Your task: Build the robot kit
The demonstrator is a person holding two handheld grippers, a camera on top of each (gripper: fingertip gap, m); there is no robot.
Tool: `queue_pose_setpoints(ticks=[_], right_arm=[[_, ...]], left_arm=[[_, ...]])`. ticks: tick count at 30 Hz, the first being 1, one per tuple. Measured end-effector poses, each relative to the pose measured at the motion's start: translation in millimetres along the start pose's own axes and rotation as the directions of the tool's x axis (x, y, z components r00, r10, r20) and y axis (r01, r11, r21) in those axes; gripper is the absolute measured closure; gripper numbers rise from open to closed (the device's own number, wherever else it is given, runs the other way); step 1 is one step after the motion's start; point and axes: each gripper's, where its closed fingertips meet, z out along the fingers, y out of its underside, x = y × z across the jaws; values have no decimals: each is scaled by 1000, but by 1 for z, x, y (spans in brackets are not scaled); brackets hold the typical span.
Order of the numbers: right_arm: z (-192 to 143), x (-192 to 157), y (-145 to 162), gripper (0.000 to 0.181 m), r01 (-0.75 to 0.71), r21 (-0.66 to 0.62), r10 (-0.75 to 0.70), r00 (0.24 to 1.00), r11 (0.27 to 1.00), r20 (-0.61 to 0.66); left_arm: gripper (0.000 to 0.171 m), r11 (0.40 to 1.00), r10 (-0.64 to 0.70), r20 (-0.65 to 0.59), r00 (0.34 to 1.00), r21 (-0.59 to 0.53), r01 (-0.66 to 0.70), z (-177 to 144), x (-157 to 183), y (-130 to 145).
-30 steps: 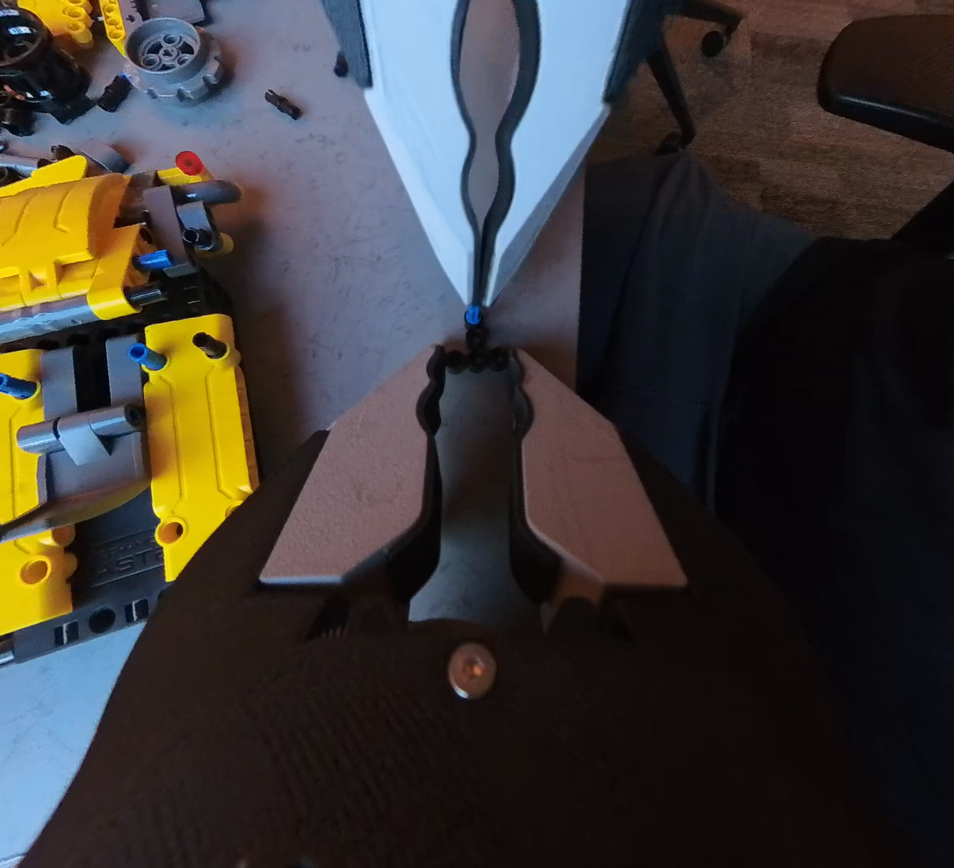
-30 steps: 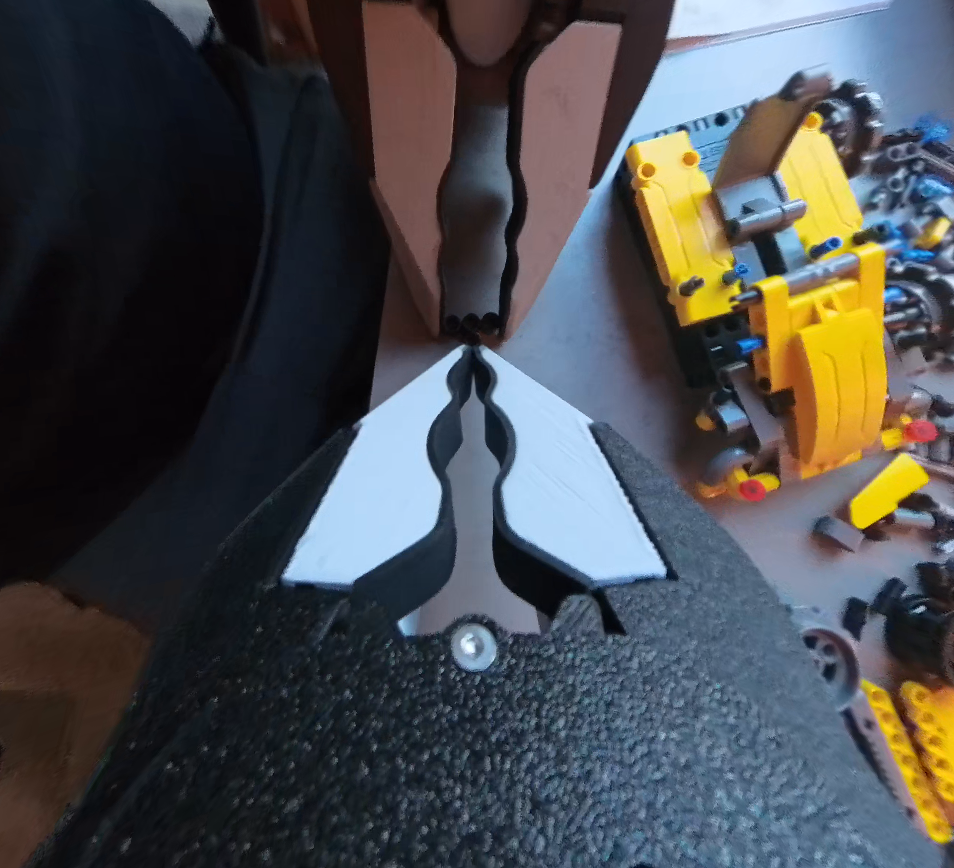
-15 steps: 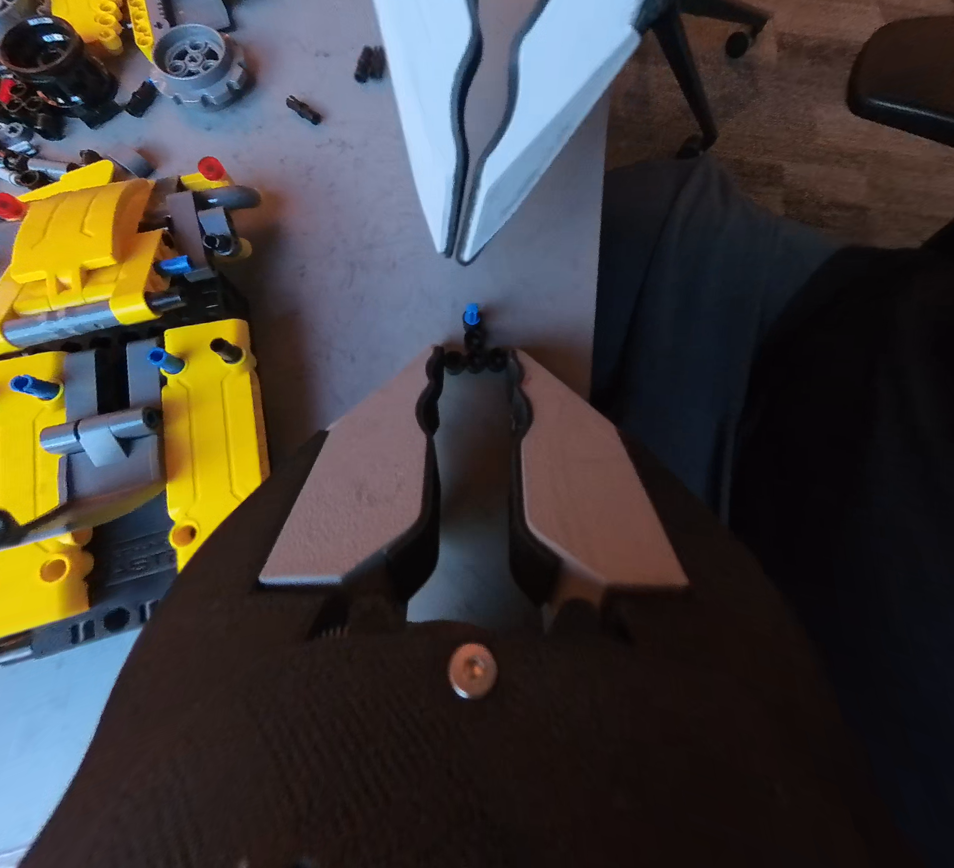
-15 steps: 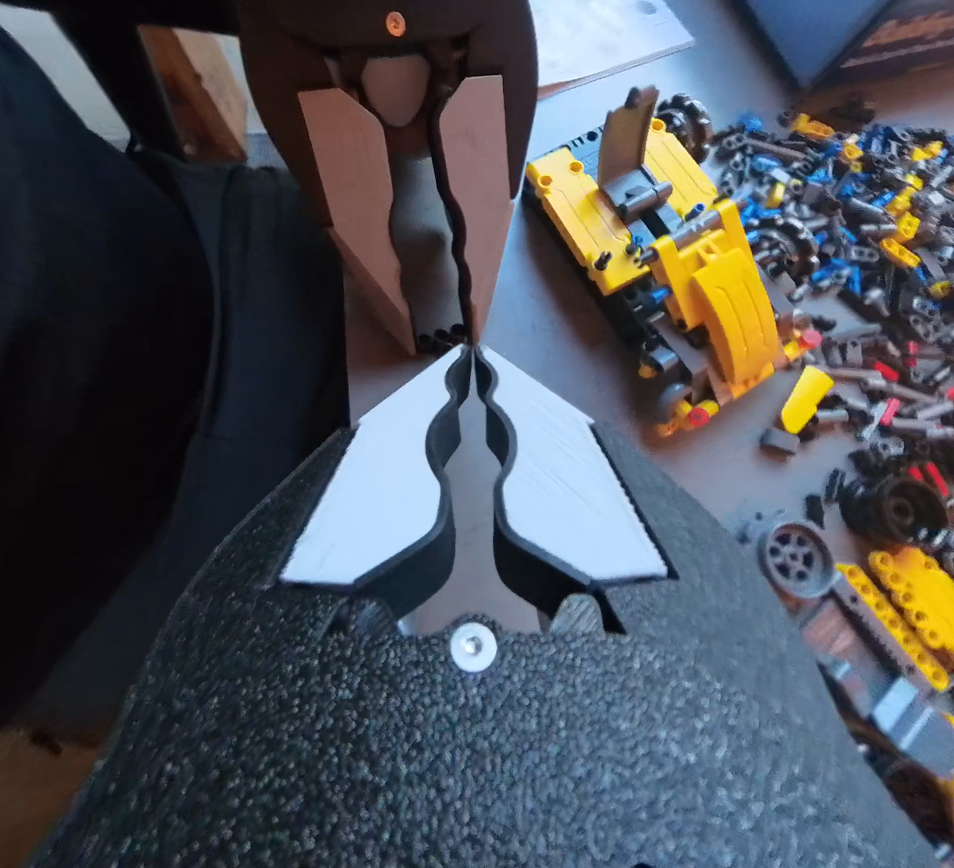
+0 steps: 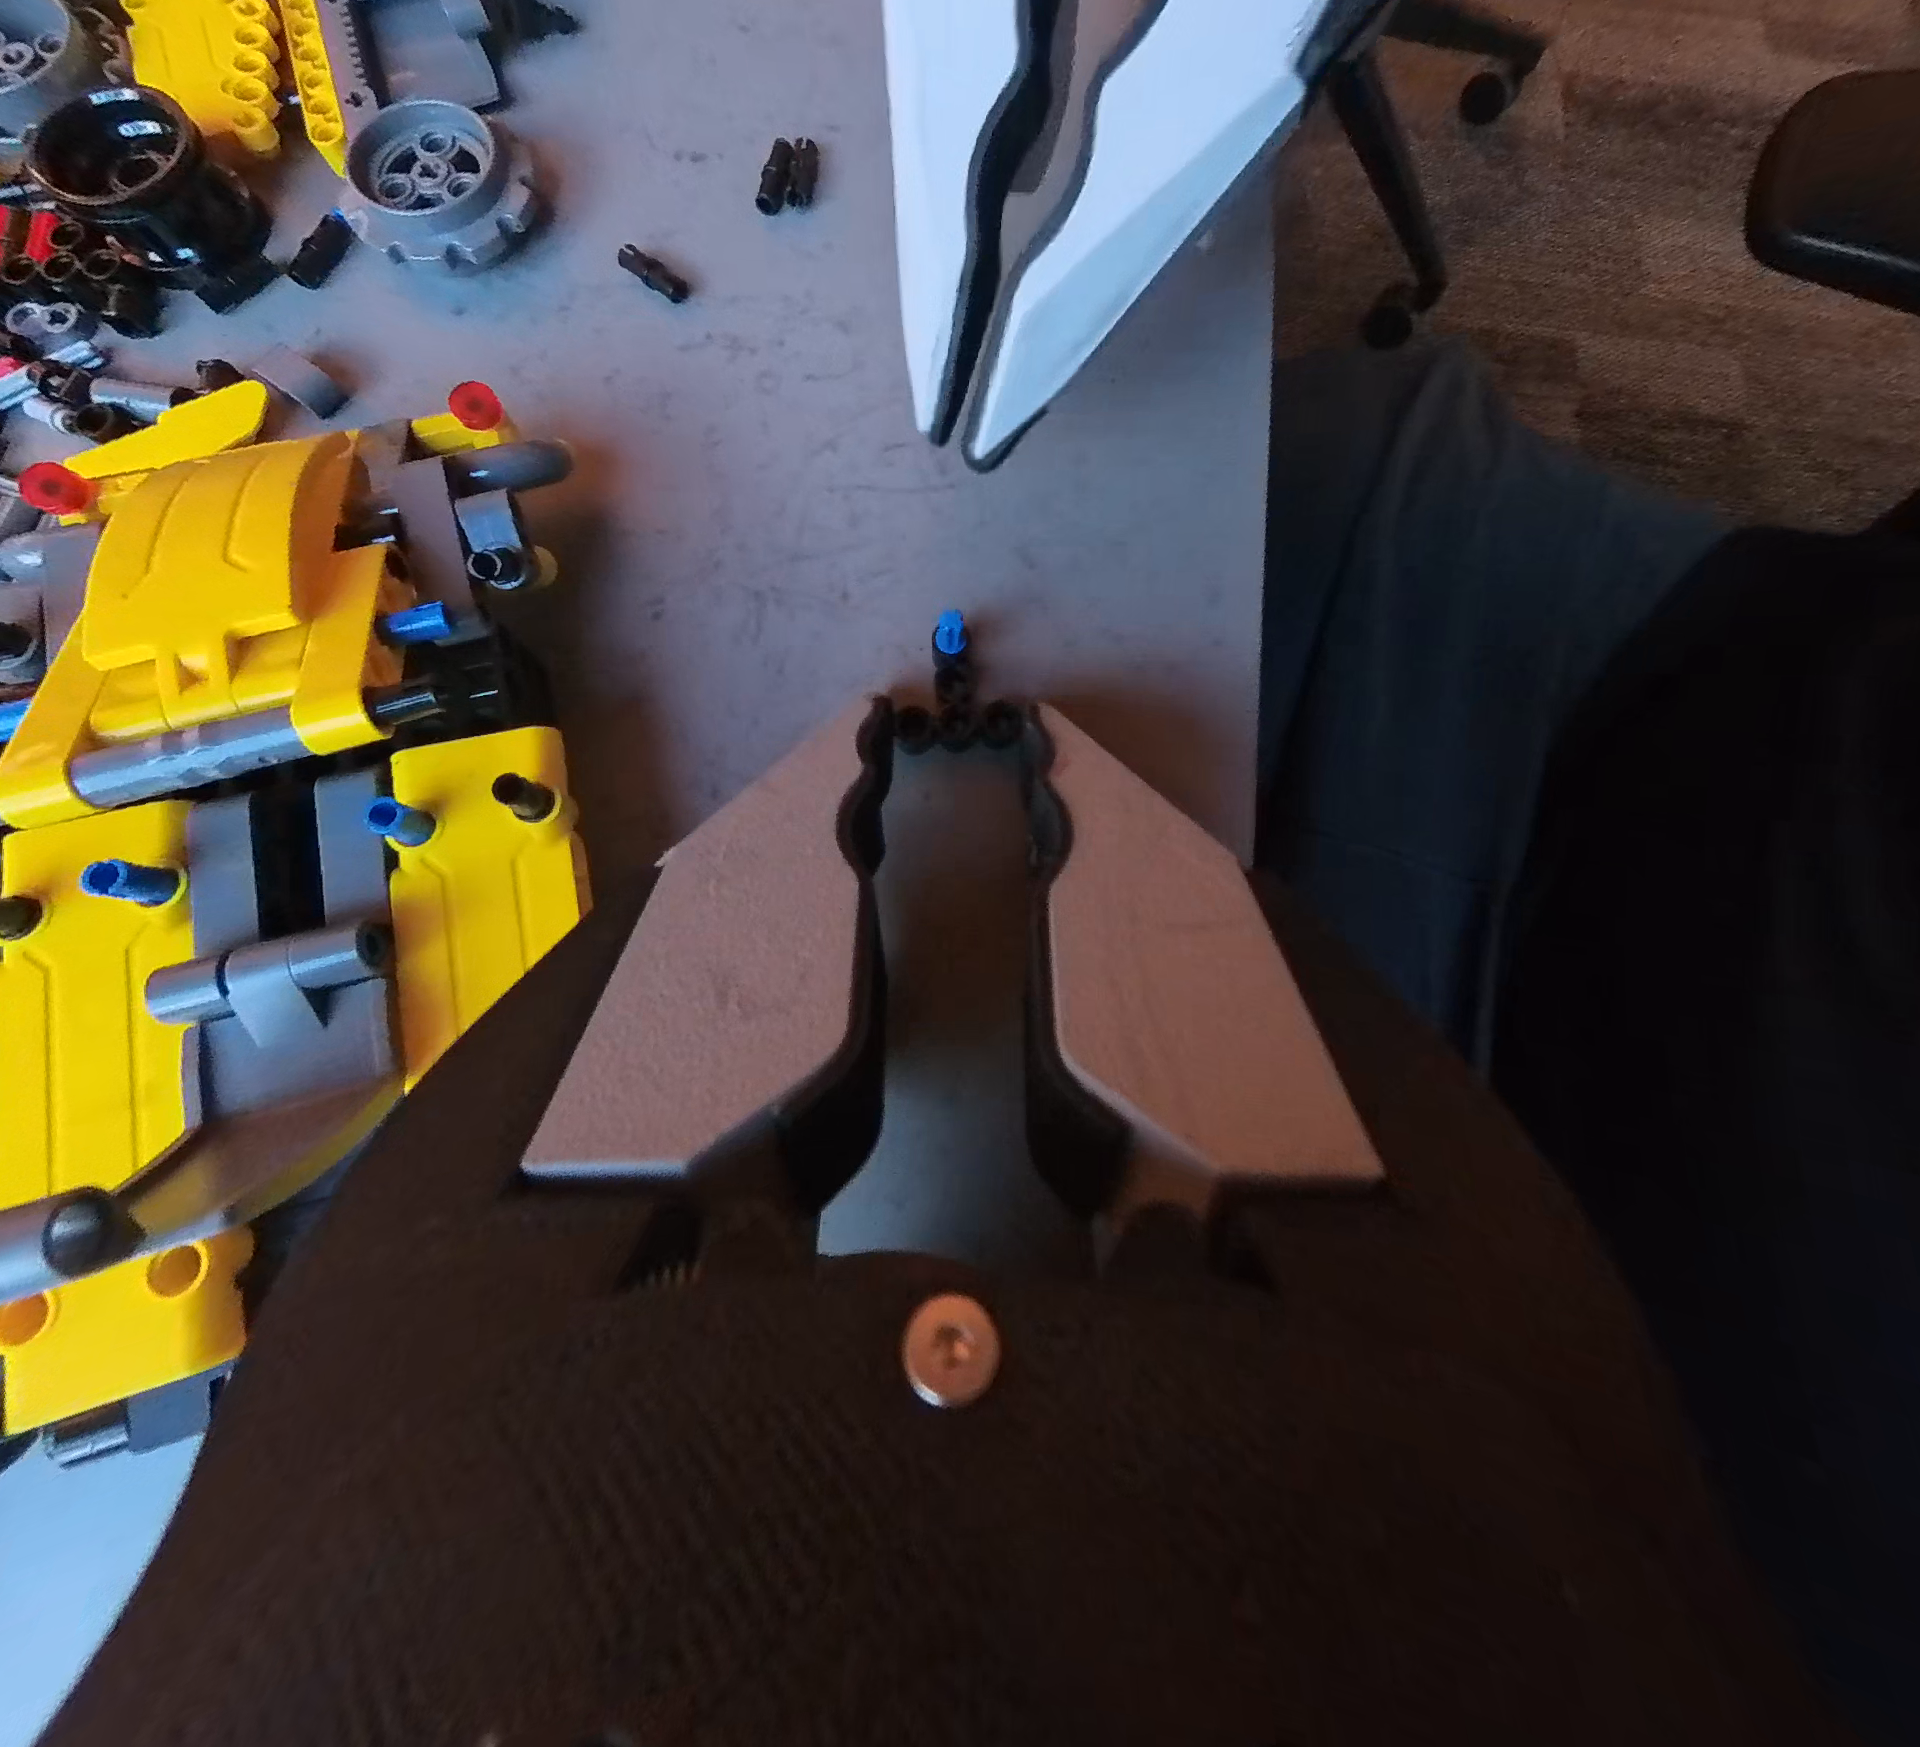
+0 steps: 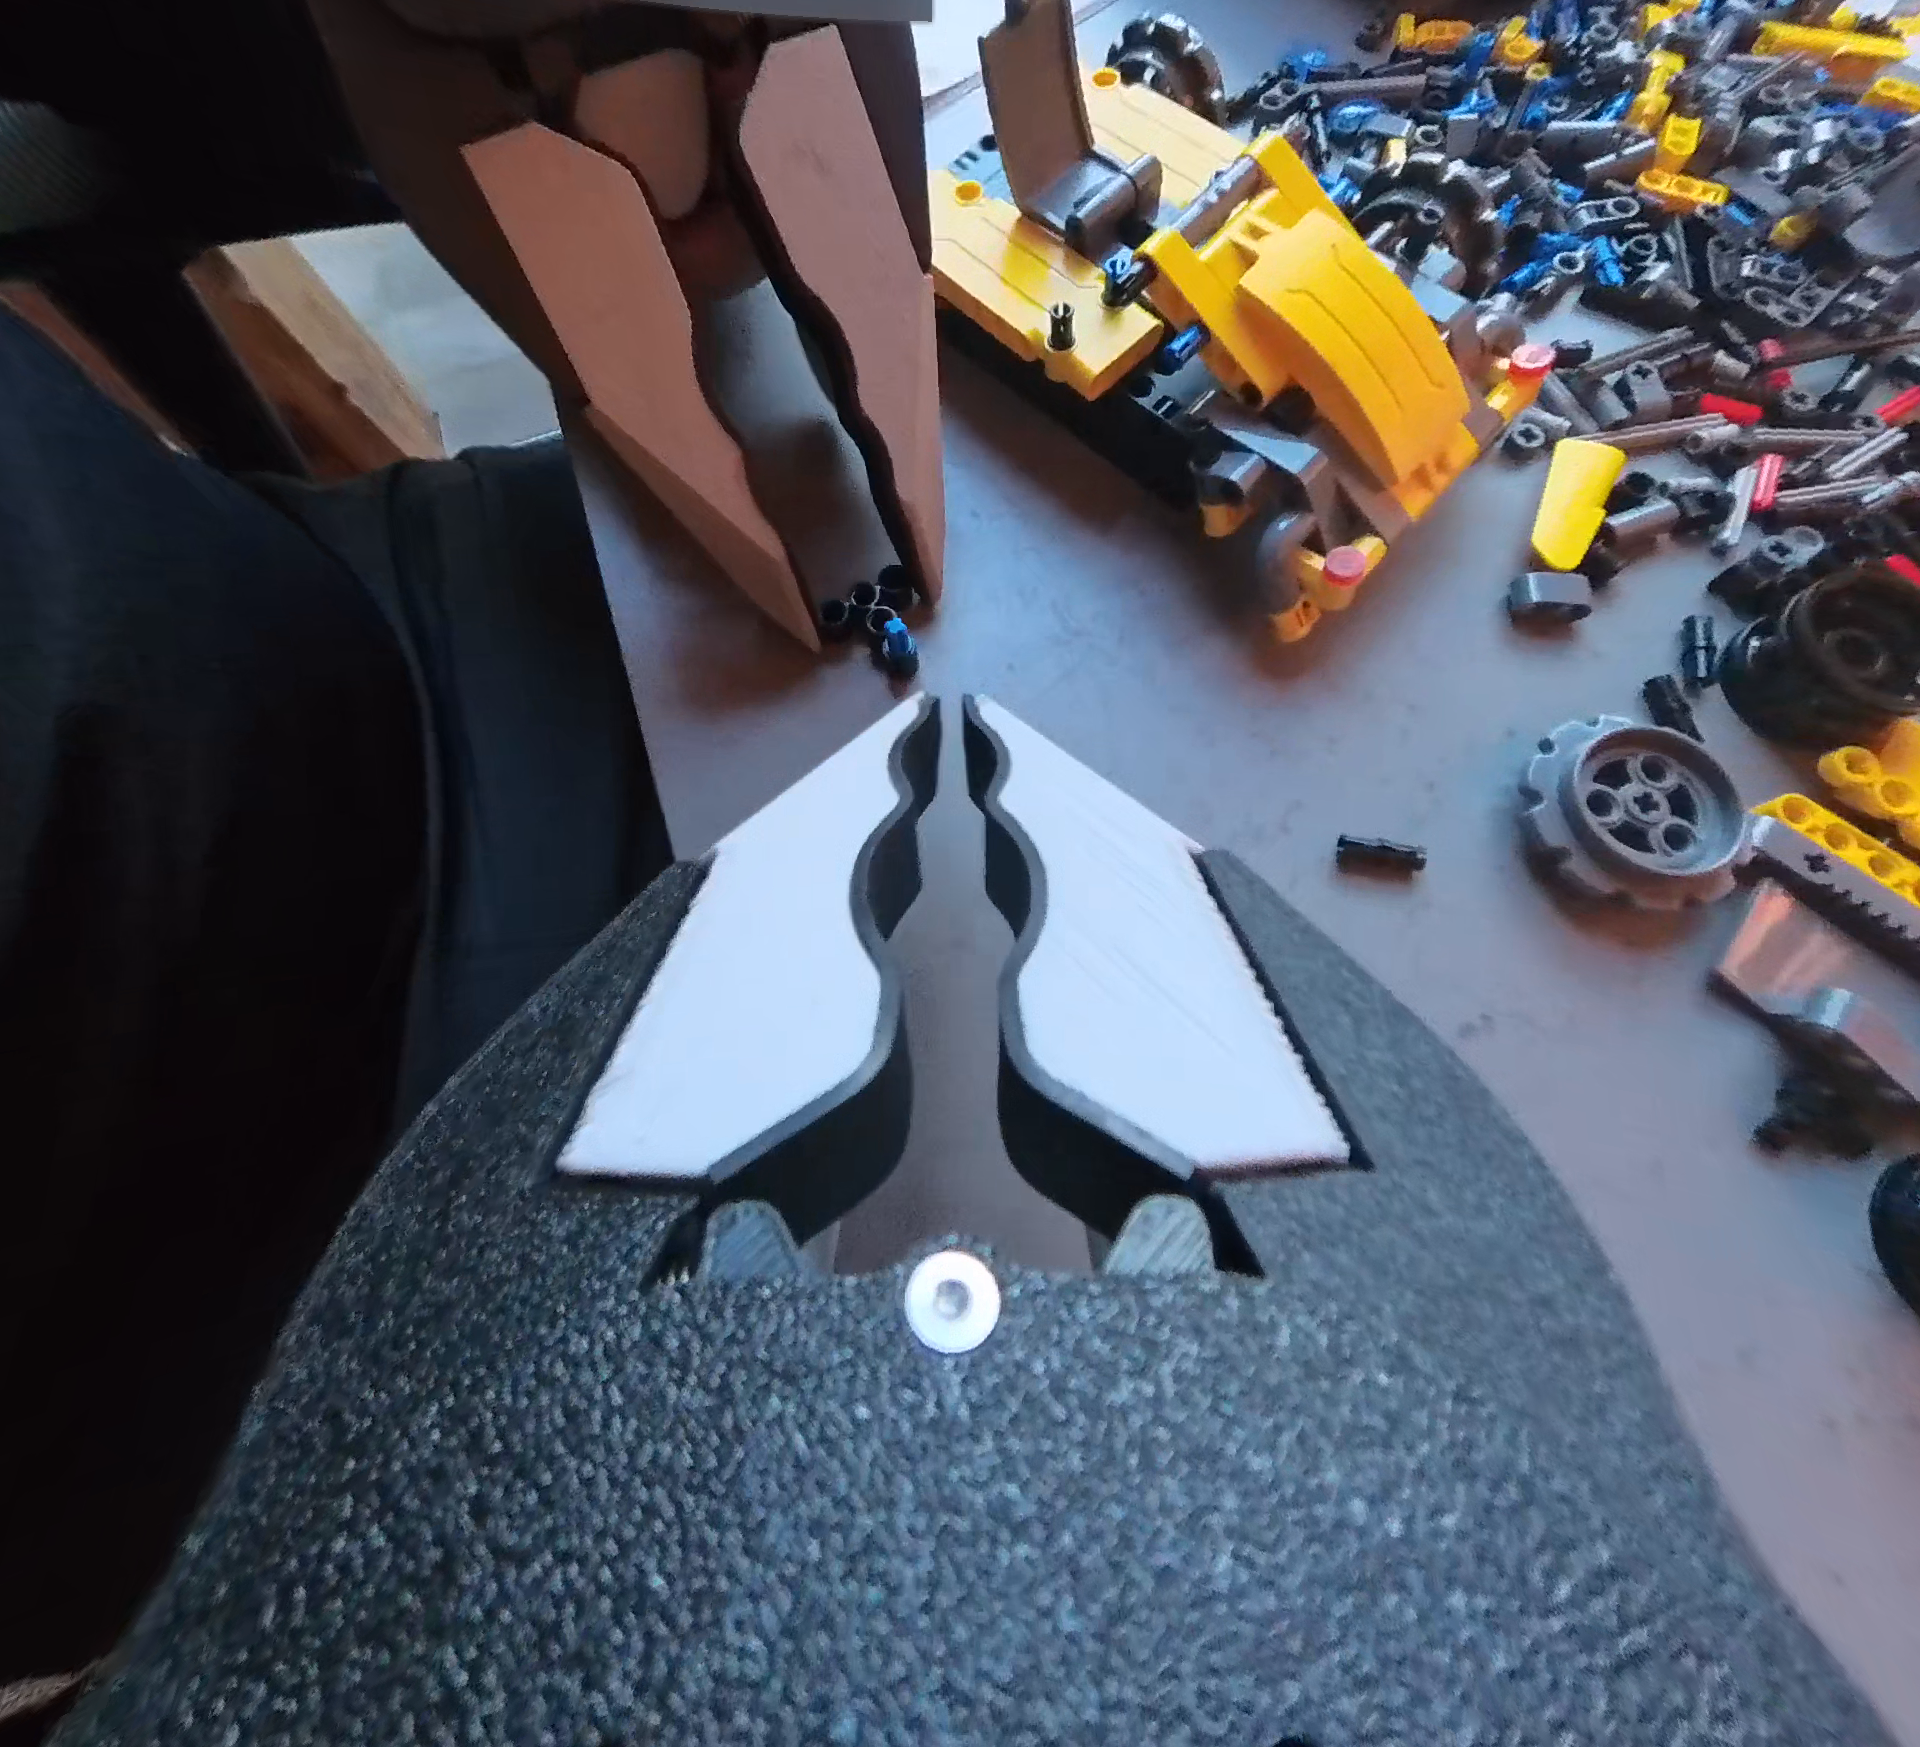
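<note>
Left gripper (image 5: 954,729), tan fingers (image 5: 727,991), closed upon a small black connector piece (image 5: 956,729) held crosswise at the tips; a blue pin (image 5: 949,632) is seen projecting forward from that piece. Right gripper (image 5: 961,450), white fingers (image 5: 1132,170), is seen beyond, tips nearly together with a narrow slit between, apart from the blue pin. Grey table (image 5: 790,492) beneath. Yellow brick-built vehicle (image 5: 239,762) is placed at left, studded with blue and black pins. Grey wheel hub (image 5: 431,175), black tyre (image 5: 114,159) and two loose black pins (image 5: 652,272) are noted farther off. Dark fabric (image 5: 1455,710) lies past the table edge at right.
</note>
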Motion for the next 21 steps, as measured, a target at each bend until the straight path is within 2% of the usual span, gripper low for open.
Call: queue_pose_setpoints(ticks=[21], right_arm=[[4, 2, 0, 178, -48, -1, 48, 998, 999, 27]], left_arm=[[150, 1000, 6, 6, 1000, 0, -6, 0, 0, 0]])
